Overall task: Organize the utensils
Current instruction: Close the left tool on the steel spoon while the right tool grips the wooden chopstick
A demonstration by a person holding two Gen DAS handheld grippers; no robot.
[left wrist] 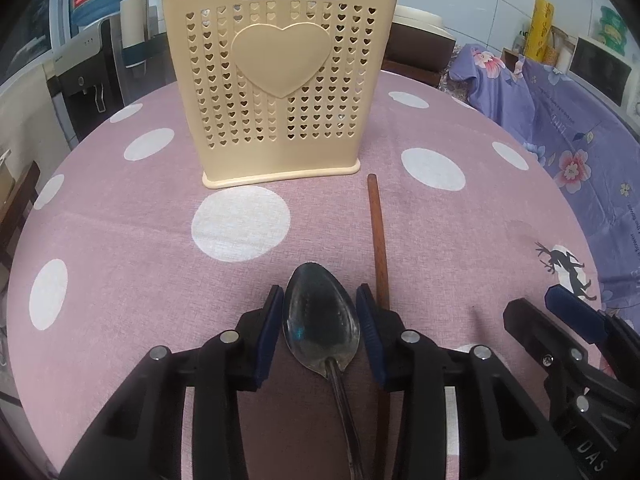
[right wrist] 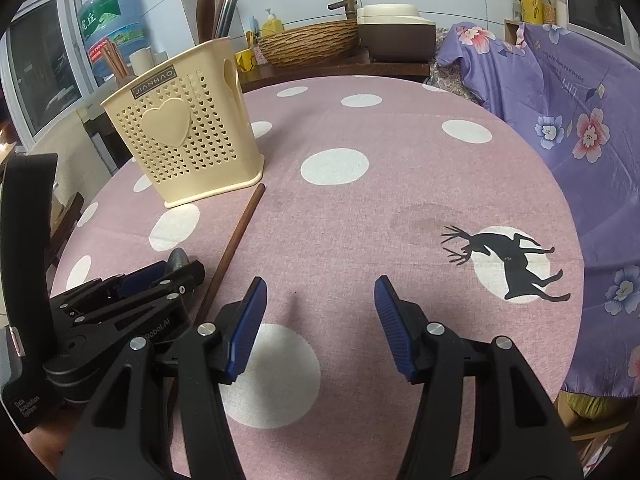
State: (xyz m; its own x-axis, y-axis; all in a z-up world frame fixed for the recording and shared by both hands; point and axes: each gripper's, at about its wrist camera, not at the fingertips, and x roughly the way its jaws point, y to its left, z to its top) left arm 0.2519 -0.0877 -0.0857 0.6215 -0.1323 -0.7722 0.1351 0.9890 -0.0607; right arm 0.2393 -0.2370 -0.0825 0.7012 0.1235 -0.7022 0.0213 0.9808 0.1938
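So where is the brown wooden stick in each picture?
Left wrist view: the wooden stick lies right of centre, running up from beside the left gripper toward the holder.
Right wrist view: the stick lies left of centre, slanting up from the left gripper toward the holder.
Shared landmark: the cream heart-patterned utensil holder.

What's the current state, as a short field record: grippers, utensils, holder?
left gripper: jaws on either side of the spoon bowl, contact unclear
right gripper: open, holding nothing, above the tablecloth
spoon: metal, between the left pads, handle running back under the gripper
chopstick: brown, flat on the tablecloth, right of the spoon, tip near the holder's base
holder: beige, upright, heart perforations, utensils already sticking out the top
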